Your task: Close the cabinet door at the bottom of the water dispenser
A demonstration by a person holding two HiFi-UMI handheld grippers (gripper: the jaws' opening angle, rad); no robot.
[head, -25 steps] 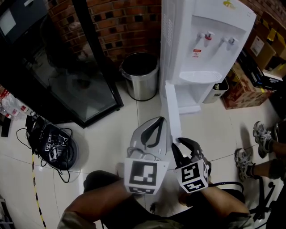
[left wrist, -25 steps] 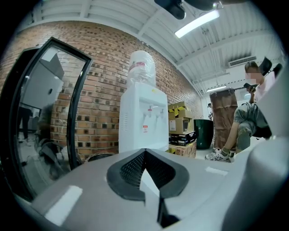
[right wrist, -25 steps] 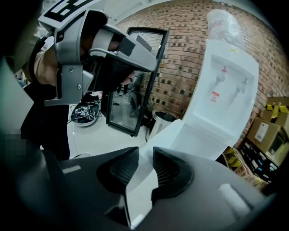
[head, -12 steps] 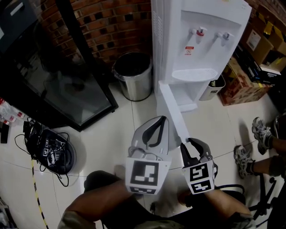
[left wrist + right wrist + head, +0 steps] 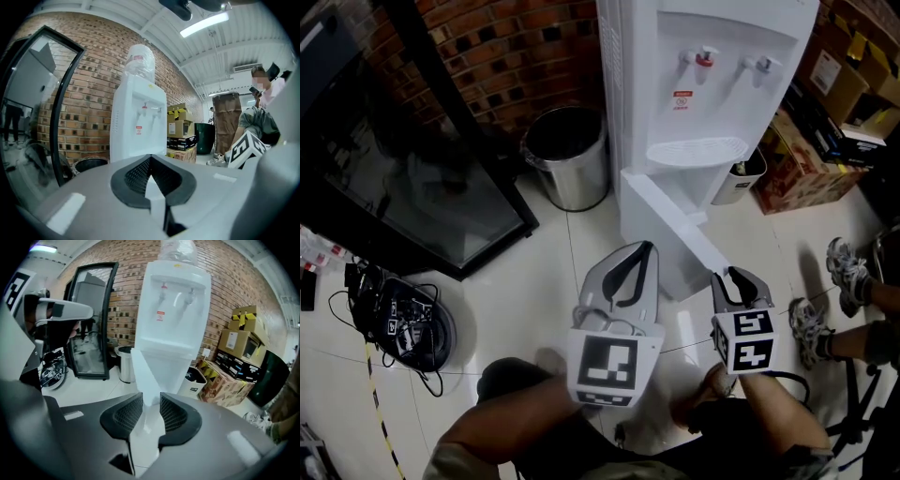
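R gripper (image 5: 738, 278) clamps door (image 5: 670, 225) edge; door angled out from dispenser (image 5: 703, 112) base. L gripper (image 5: 639, 251) clenched, empty, in front of dispenser.

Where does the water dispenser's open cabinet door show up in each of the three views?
Head view: cabinet door, centre-right, swung out from the water dispenser, free edge at the right gripper.
Left gripper view: not made out; the left gripper covers the dispenser's foot.
Right gripper view: door at centre, edge-on, running down between the jaws.
Shared landmark: the dispenser's red label.
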